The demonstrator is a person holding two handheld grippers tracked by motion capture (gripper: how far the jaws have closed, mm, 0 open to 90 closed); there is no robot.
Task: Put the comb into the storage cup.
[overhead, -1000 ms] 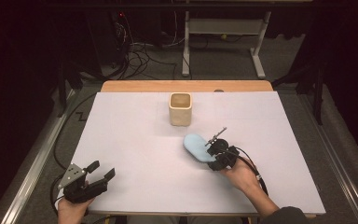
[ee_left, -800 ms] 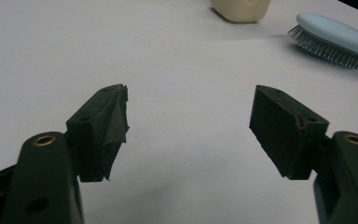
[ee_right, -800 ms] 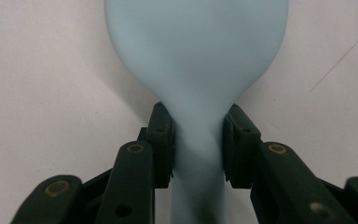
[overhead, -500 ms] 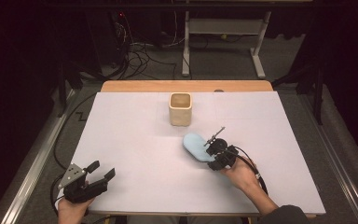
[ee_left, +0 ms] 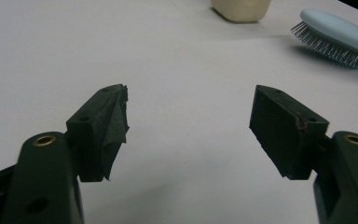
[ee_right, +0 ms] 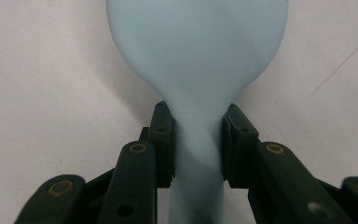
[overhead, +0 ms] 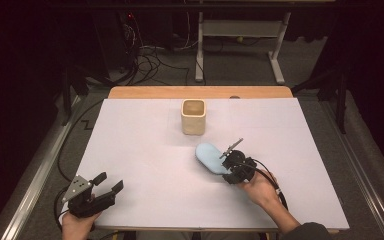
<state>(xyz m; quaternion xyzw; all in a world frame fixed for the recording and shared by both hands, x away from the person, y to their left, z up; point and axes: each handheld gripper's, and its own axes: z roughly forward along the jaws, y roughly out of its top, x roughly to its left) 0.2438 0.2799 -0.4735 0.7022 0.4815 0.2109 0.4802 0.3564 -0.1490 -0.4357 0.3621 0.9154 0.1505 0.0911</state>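
Note:
A light blue hairbrush (overhead: 210, 157) lies bristles-down on the white table, right of centre. My right gripper (overhead: 229, 168) is shut on its narrow handle just below the head. In the right gripper view both pads press the sides of the hairbrush (ee_right: 196, 56) neck, with my right gripper (ee_right: 196, 136) reaching along the handle. My left gripper (overhead: 109, 181) rests near the front left edge, open with nothing between its jaws. The left gripper view has my left gripper (ee_left: 189, 116) over bare table and the hairbrush (ee_left: 338, 37) far off at the upper right.
A cream square cup (overhead: 193, 116) stands upright at the back centre of the table (overhead: 145, 145), just behind the brush; the cup (ee_left: 240, 9) also appears in the left gripper view. Cables and a white desk frame (overhead: 240, 30) lie on the floor beyond the table.

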